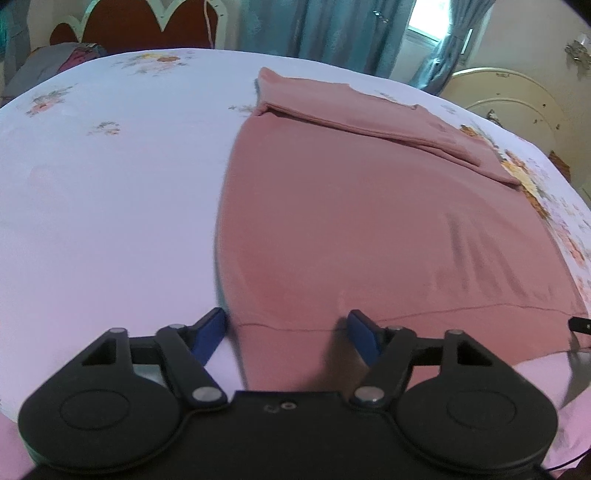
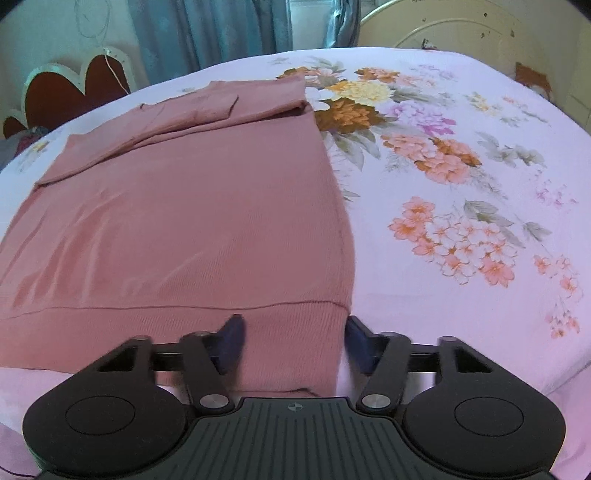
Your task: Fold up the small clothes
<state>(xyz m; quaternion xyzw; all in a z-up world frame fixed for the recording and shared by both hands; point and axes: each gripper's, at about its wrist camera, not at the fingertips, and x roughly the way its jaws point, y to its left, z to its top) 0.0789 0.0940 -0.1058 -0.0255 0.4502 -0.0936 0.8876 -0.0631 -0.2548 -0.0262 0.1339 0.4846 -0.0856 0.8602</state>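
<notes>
Grippers both sit low at the near edge of the bed [image 1: 92, 221], each pointing forward across the mattress toward the far edge.

Left gripper [image 1: 286, 330]: level, close above the sheet. Jaws spread wide. Blue fingertips [image 1: 210, 332] straddle the near left corner of the pink garment [image 1: 351, 229]; the left pad lies over bare sheet just beside the garment's side edge, the right pad over the ribbed hem. Nothing is clamped between them. Whether the pads touch the cloth cannot be told.

Right gripper [image 2: 293, 339]: same low, level pose. Jaws wide apart. Its fingertips [image 2: 231, 341] straddle the near right corner of the pink garment [image 2: 184, 221]; the left pad is over the hem band, the right pad over the sheet just outside the hem's corner. No grasp on the fabric.

Garment: lies flat on the floral bedsheet [image 2: 461, 177], hem along the near edge of the bed, body running toward the far edge. Sleeves [image 1: 369, 114] are folded across the upper part, forming a layered band. Light wrinkles show on the lower body near the hem. Red scalloped headboard [image 1: 125, 22] stands at the bed's left end; teal curtains [image 1: 295, 29] hang behind the far edge.
</notes>
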